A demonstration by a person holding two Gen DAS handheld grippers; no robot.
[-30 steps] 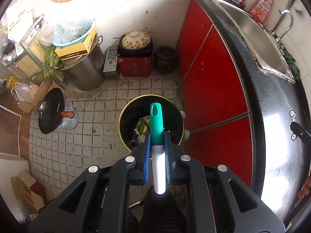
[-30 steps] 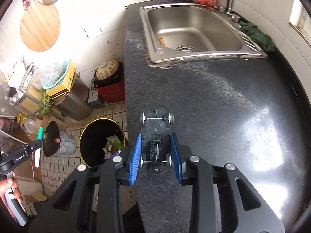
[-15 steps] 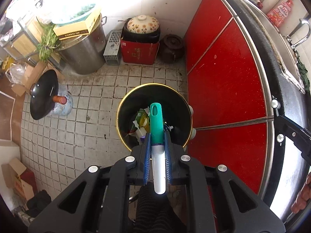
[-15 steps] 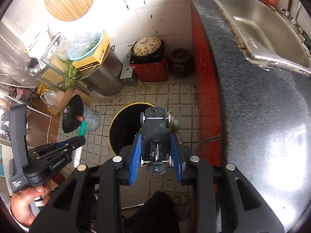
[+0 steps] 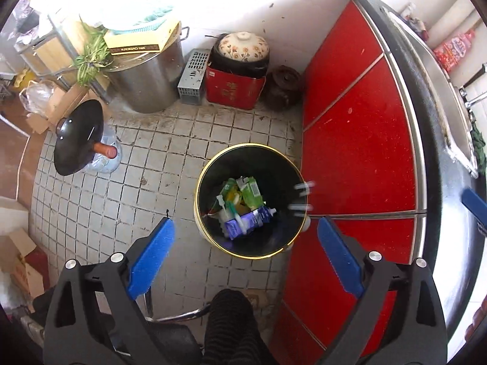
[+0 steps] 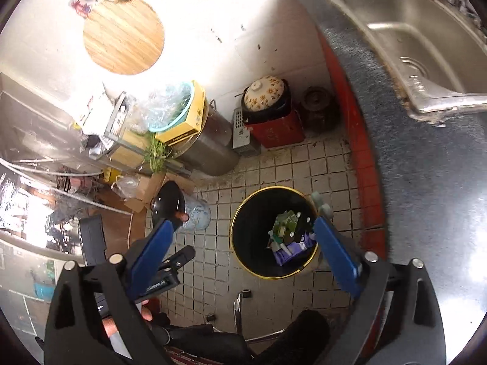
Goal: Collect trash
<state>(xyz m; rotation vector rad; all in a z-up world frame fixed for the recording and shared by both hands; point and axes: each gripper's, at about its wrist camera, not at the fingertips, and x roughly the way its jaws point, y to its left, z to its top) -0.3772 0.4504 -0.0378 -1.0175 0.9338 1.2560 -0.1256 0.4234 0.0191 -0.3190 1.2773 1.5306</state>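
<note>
A black trash bin with a gold rim (image 5: 213, 167) (image 6: 240, 213) stands on the tiled floor beside the red cabinet. Inside lie green cartons (image 5: 249, 193), a purple carton (image 5: 246, 223) and a white and green tube (image 5: 226, 210). A black toy car chassis (image 5: 299, 196) (image 6: 296, 226) is blurred at the bin's right side, in mid-air over the trash. My left gripper (image 5: 245, 243) is open and empty above the bin. My right gripper (image 6: 243, 249) is open and empty above the bin too; its blue finger (image 5: 473, 205) shows at the right edge of the left wrist view.
Red cabinet doors (image 5: 350, 152) and a dark countertop (image 6: 426, 197) with a steel sink (image 6: 411, 39) lie right. A steel pot (image 5: 146, 82), a red box with a ceramic pot (image 5: 237, 70), a dark jar (image 5: 281, 88) and a wok on a water bottle (image 5: 79, 140) stand behind the bin.
Both grippers opened. The green and white tube dropped from the left gripper into the bin. The toy car chassis left the right gripper and is falling into the bin.
</note>
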